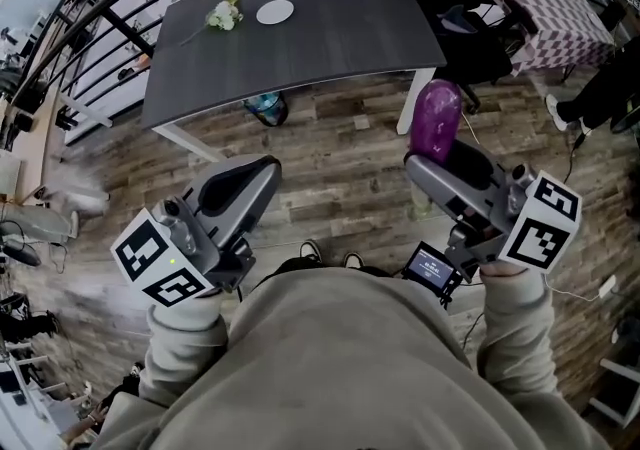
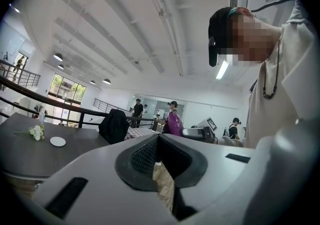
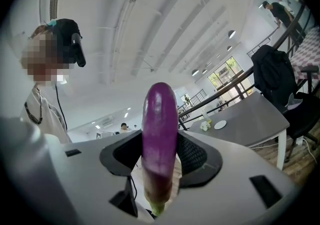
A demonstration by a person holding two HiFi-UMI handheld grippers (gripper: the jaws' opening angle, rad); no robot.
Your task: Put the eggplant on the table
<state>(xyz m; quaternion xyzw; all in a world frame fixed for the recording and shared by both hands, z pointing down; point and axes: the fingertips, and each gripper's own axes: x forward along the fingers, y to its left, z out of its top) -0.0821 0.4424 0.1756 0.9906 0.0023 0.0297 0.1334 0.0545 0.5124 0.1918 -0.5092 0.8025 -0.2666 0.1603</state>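
A purple eggplant [image 1: 436, 118] stands upright between the jaws of my right gripper [image 1: 425, 160], stem end down. The right gripper view shows both pads pressing its sides [image 3: 159, 134]. My left gripper [image 1: 265, 170] is held level beside it at the left, jaws closed together with nothing in them; in its own view the pads meet at the tip [image 2: 159, 138]. Both grippers hover over the wooden floor, short of the dark grey table [image 1: 330, 28], which lies ahead. The table also shows in the right gripper view [image 3: 245, 119] and the left gripper view [image 2: 20, 144].
On the table's far side lie a small white plate [image 1: 275, 11] and a bunch of white flowers [image 1: 224, 16]. A blue object [image 1: 265, 108] sits under the table. A chair with a black jacket [image 1: 470, 8] and a checkered table [image 1: 560, 8] stand at the right. People stand far off.
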